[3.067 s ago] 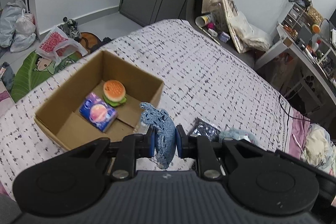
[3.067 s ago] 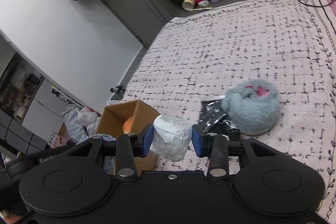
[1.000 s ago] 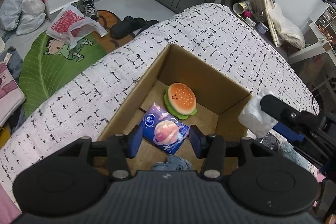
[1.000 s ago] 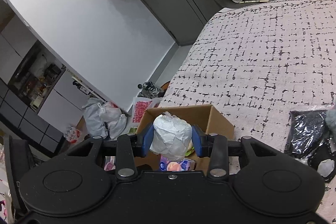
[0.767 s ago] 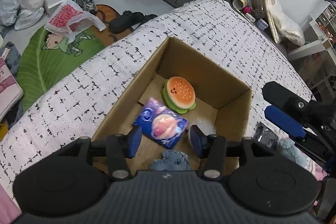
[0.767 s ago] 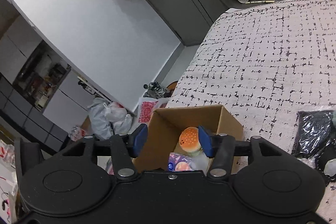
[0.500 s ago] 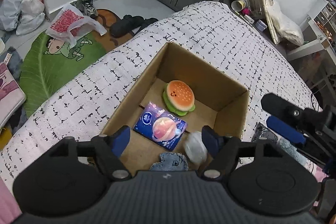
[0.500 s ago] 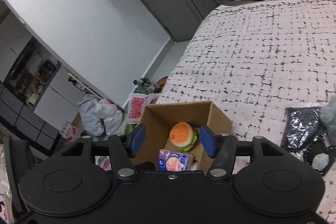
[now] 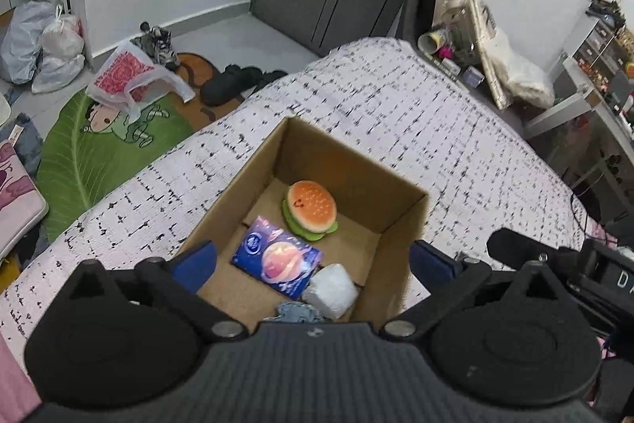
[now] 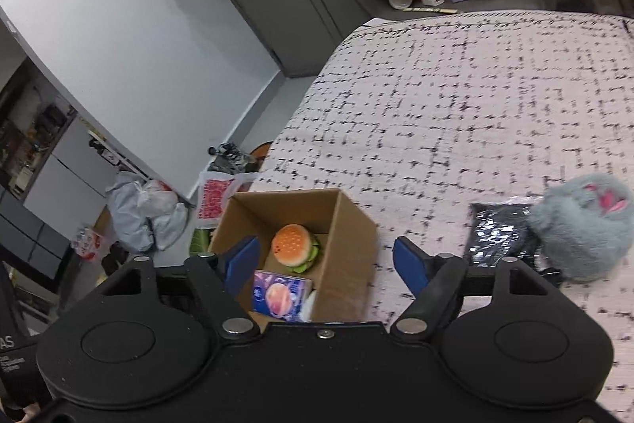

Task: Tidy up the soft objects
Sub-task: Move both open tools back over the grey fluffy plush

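An open cardboard box (image 9: 400, 221) sits on the bed. In it lie a burger plush (image 9: 311, 209), a blue tissue pack (image 9: 277, 260), a white soft wad (image 9: 331, 290) and a blue denim piece (image 9: 295, 312), half hidden by my gripper body. My left gripper (image 9: 313, 260) hangs above the box, jaws opening wide, nothing between them. A finger (image 9: 515, 246) of my right gripper shows at the right. In the right wrist view my right gripper (image 10: 325, 260) hovers over the box (image 10: 352, 244), jaws opening and empty, with the burger plush (image 10: 291, 244) and tissue pack (image 10: 277, 294) below.
A grey fluffy plush (image 10: 582, 224) and a shiny black packet (image 10: 499, 232) lie on the checked bed cover (image 10: 455, 113) right of the box. Bags (image 9: 43, 38), shoes and a green mat (image 9: 91, 153) cover the floor to the left. A cluttered desk (image 9: 586, 94) stands at the right.
The denim piece left my left gripper and the white wad dropped from my right gripper into the box. Both pairs of jaws have spread wider and both grippers have lifted slightly.
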A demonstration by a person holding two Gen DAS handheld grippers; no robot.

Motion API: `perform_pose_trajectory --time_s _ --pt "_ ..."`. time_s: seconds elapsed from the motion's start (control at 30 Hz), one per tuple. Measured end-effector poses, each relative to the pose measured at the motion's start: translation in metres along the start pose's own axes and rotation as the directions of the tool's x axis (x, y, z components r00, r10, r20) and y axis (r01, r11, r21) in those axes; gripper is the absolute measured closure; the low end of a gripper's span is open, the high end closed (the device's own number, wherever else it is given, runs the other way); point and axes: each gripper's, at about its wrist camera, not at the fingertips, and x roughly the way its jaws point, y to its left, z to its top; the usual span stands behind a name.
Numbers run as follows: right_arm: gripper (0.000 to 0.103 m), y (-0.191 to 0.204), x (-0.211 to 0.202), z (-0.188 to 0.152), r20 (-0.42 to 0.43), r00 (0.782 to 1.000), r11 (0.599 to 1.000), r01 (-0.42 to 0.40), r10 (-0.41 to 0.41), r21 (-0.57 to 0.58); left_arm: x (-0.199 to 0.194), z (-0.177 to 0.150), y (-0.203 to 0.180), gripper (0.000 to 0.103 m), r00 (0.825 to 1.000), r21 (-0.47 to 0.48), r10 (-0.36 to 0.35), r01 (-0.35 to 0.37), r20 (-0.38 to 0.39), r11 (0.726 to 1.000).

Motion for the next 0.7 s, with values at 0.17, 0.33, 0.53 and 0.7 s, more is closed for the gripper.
perform_pose_trajectory --time_s 0.17,0.33,0.53,0.7 --pt "0.020 -0.014 -0.019 0.005 0.014 1.000 1.000 0.009 -0.010 0.020 -0.010 -0.006 -0.019 0.000 0.998 0.046 0.005 -0.008 0.060 0.999" --pt "0.019 -0.029 -0.037 0.009 0.032 0.999 0.999 0.006 -0.008 0.048 -0.015 -0.012 -0.036 0.000 0.997 0.069 -0.003 -0.002 0.075 0.998" --pt "0.019 -0.048 -0.053 0.013 0.041 0.999 0.997 0.000 -0.003 0.077 -0.018 -0.019 -0.054 0.000 0.998 0.077 0.014 -0.019 0.068 0.997" --pt "0.009 -0.061 -0.067 0.016 0.060 0.998 0.995 -0.009 0.004 0.095 -0.018 -0.025 -0.068 0.000 0.999 0.079 -0.001 -0.002 0.040 0.997"
